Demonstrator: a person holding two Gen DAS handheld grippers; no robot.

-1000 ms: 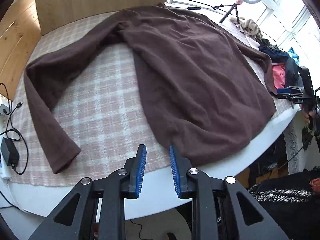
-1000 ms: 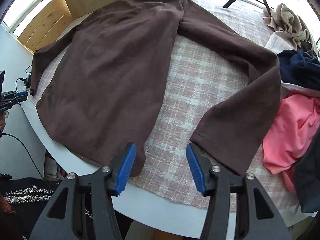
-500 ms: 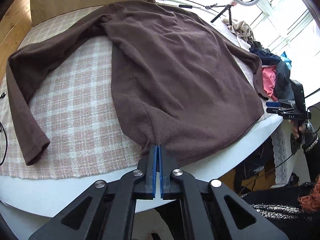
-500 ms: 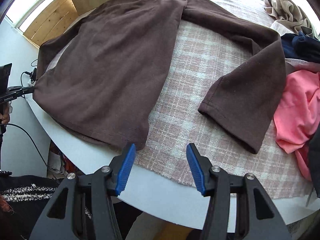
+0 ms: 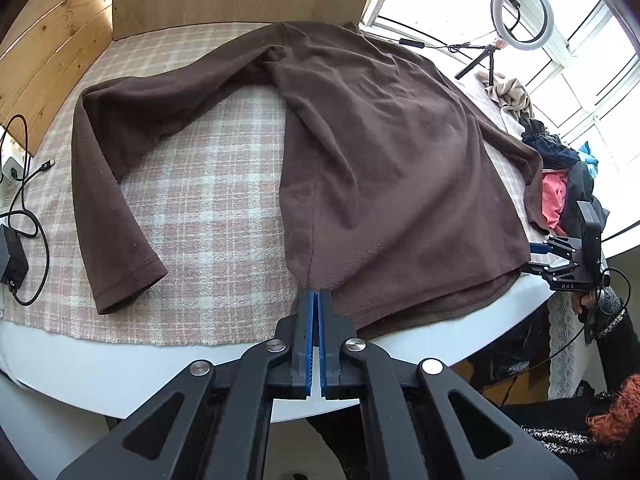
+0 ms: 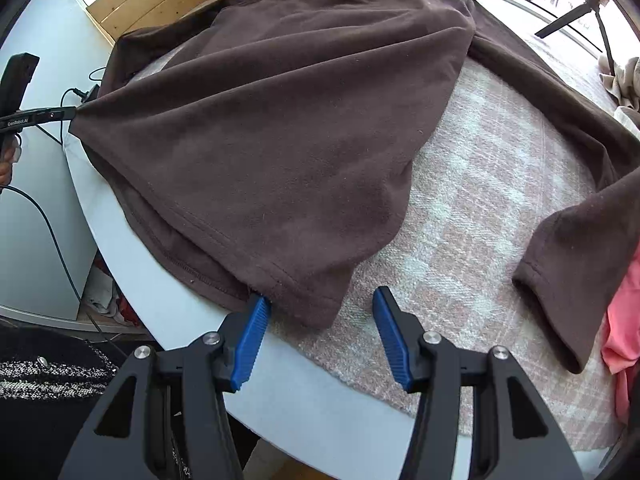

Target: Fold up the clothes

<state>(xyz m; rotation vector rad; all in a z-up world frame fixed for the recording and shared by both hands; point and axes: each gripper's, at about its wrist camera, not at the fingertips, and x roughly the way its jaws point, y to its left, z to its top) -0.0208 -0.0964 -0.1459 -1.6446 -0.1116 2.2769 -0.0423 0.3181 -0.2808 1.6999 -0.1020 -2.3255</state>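
Our left gripper (image 5: 316,298) has just pinched the hem corner of the brown fleece sweater (image 5: 380,152) spread on the bench (image 5: 168,364); our right gripper (image 6: 320,312), jaws spread, now straddles the opposite corner, so lifting can begin.

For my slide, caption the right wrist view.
Open right gripper reaches the near hem corner of a brown sweater spread on a checked cloth.

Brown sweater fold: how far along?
Done: the brown fleece sweater lies spread on the checked tablecloth. In hand: left hand-held gripper shut on one hem corner; right hand-held gripper open at the other. Left: every fold; both sleeves lie out.
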